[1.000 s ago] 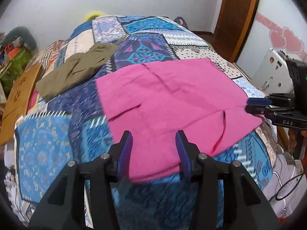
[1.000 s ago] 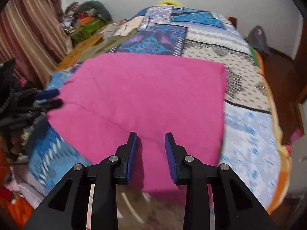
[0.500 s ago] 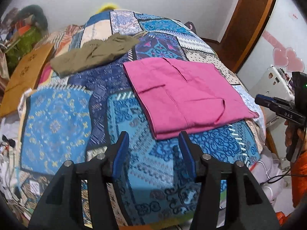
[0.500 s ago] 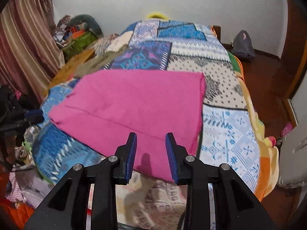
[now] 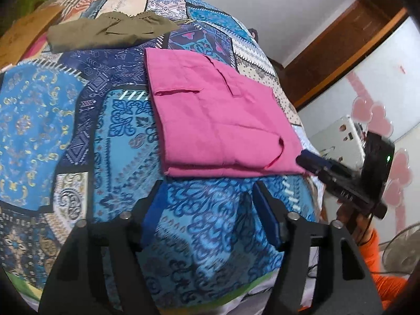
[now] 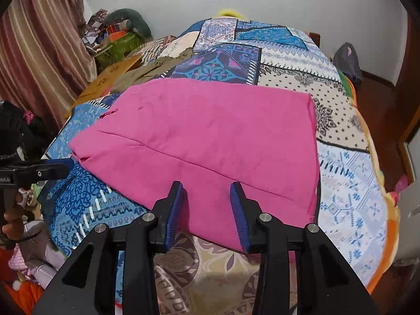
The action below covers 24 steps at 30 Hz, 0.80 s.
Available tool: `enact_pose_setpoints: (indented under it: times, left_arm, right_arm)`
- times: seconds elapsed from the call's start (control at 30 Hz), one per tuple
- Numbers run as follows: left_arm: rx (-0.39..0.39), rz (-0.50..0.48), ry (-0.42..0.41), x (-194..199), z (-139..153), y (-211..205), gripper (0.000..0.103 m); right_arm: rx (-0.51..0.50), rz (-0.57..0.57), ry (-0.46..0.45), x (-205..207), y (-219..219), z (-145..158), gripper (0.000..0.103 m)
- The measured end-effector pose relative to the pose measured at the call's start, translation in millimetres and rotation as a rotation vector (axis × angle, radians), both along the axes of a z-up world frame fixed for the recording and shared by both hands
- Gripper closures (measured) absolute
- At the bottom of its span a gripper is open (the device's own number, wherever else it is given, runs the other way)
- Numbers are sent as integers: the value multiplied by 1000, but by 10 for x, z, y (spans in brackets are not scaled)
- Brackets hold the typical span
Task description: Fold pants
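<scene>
Pink pants [image 5: 218, 120] lie folded into a flat rectangle on the patchwork bed; they also show in the right wrist view [image 6: 204, 147]. My left gripper [image 5: 210, 186] is open and empty, held back above the blue patch just short of the pants' near folded edge. My right gripper [image 6: 206, 186] is open and empty, its tips over the near edge of the pants at the bedside. The right gripper also shows in the left wrist view [image 5: 309, 161], close to the pants' right corner. The left gripper shows at the left edge of the right wrist view [image 6: 63, 168].
Olive-green pants [image 5: 110, 30] lie folded farther back on the bedspread [image 5: 39, 110]. A brown board [image 6: 113, 74] and a clutter pile [image 6: 118, 36] sit by the striped curtain [image 6: 39, 52]. A wooden door frame [image 5: 341, 44] and a white appliance [image 5: 338, 141] stand to the right.
Both grippers have pulled back from the pink pants, which stay folded on the bed. The left one moved left and lower; the right one rose and backed toward the bedside.
</scene>
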State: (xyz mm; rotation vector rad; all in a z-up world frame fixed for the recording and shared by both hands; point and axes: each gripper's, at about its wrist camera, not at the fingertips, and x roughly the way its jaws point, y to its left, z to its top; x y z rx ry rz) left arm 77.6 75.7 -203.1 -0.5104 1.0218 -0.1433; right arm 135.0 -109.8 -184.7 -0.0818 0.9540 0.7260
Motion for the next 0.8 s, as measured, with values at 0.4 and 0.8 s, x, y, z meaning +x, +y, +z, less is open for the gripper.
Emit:
enact_pose_setpoints:
  times: [0.4,0.8]
  left_arm:
    - [-64,65,-25,240,-13,-42,2]
    - [-179,111,37,332,-35,129,2]
  right_arm:
    - [10,19,-7,-64,-15,-22,66]
    - [30,21,1,-67,-29,-30,66]
